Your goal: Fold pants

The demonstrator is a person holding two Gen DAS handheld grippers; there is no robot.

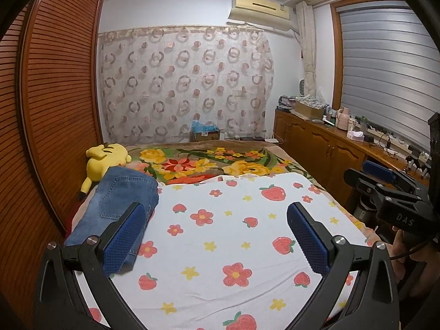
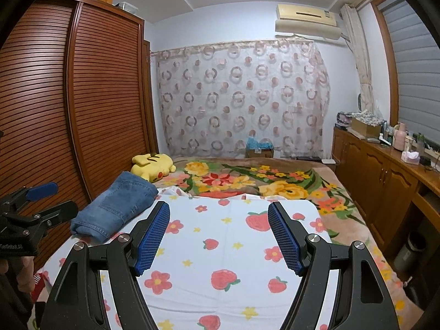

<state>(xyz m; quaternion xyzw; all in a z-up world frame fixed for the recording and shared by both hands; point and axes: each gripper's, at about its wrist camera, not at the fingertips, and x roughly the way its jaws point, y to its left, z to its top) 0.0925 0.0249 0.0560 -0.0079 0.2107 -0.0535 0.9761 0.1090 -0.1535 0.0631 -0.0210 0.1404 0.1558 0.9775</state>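
Blue denim pants (image 1: 121, 206) lie folded in a compact stack at the left edge of the bed, on the white strawberry-and-flower sheet (image 1: 233, 233); they also show in the right wrist view (image 2: 115, 206). My left gripper (image 1: 216, 211) is open and empty, its left finger just in front of the pants' near end. My right gripper (image 2: 218, 211) is open and empty above the sheet, to the right of the pants. Each gripper shows in the other's view: the right one (image 1: 385, 181) and the left one (image 2: 41, 200).
A yellow plush toy (image 1: 106, 159) lies behind the pants by the slatted wooden wardrobe (image 1: 55, 110). A floral blanket (image 1: 209, 165) covers the far bed. A wooden cabinet (image 1: 330, 148) with clutter runs along the right side. A patterned curtain (image 1: 187, 82) hangs on the far wall.
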